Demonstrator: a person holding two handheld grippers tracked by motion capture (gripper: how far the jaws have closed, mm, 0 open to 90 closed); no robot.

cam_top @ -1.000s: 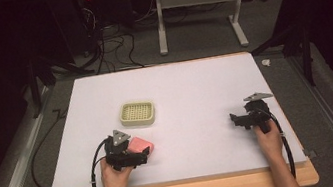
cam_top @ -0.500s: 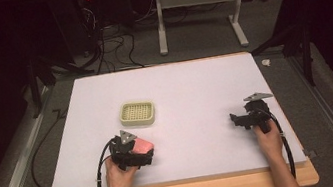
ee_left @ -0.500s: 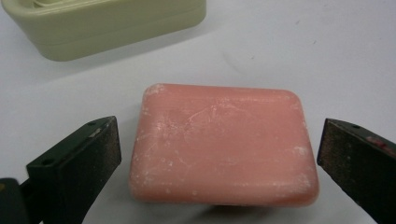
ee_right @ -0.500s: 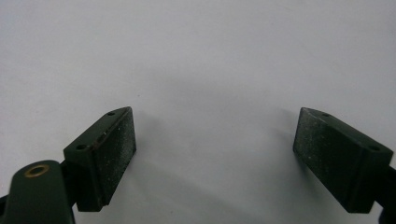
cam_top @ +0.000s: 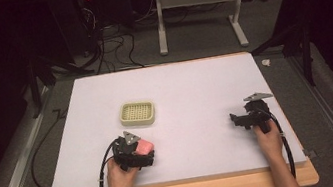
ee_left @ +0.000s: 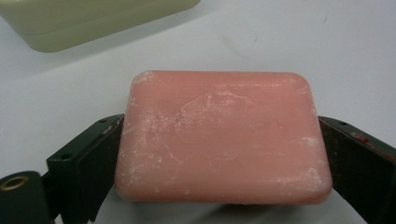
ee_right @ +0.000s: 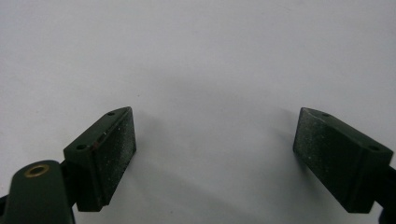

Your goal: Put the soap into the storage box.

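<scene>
1. The pink soap bar [ee_left: 223, 137] sits between the jaws of my left gripper [cam_top: 136, 154], clamped on its two short sides; in the high view it shows at the near-left part of the white table [cam_top: 194, 89], at about 7 o'clock from the table's middle; whether it touches the surface I cannot tell.
2. At roughly 12 o'clock from the soap, just beyond it, stands the cream soap dish [cam_top: 137, 114] with its gridded top; in the left gripper view its edge [ee_left: 93, 21] lies at about 11 o'clock, apart from the bar, with bare table between them and nothing in the way.
3. My right gripper [ee_right: 215, 154] rests well apart at 3 o'clock from the soap, near the table's right edge; its jaws stand wide and grasp nothing, white table between them.
</scene>
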